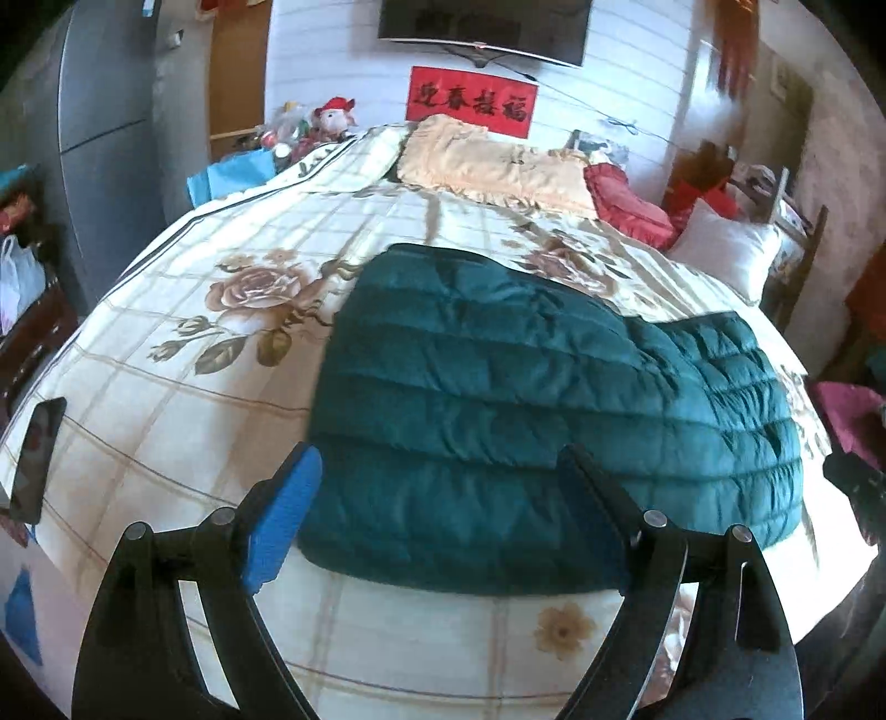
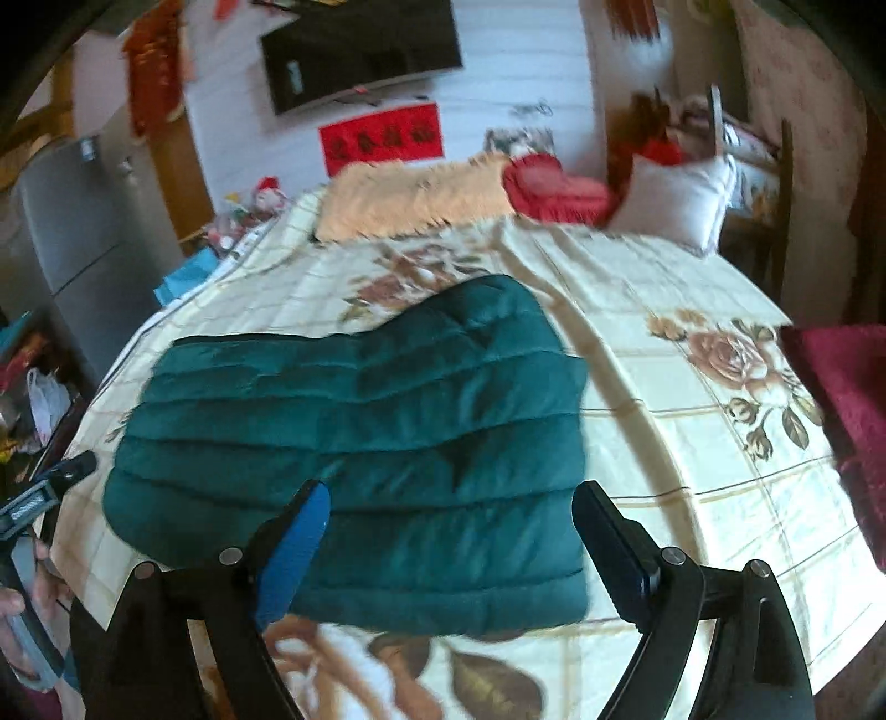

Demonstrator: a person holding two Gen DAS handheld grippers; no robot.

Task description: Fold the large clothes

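Lying flat on the floral bedspread [image 1: 166, 421] is a dark green quilted jacket [image 1: 526, 410], folded into a compact, roughly rectangular bundle with one rounded section reaching toward the head of the bed. Everything else is placed here relative to that jacket.

The left gripper [image 1: 437, 476] hovers over the jacket's near edge with its fingers spread wide and nothing between them; its blue pad sits at the jacket's near left corner, while the black finger stands over the quilted fabric. The right gripper [image 2: 451, 518] is likewise spread apart and empty, above the jacket's near edge, its blue-padded finger over the fabric and its black finger just past the jacket's right side, over the bedspread. Whether either finger actually touches the cloth is hard to tell through the fisheye blur.

Beyond the jacket, toward the wall, lies a peach fringed blanket [image 1: 487, 166], with a red cushion [image 1: 626, 205] beside it and a white pillow [image 1: 720, 249] further right. On the wall behind hang a red banner [image 1: 470, 101] with dark characters and a black television [image 1: 482, 25]. Left of the jacket, at the bed's edge, rests a dark phone [image 1: 36, 459]. To its right, in the right wrist view, a dark red cloth [image 2: 847, 399] lies on the bedspread.
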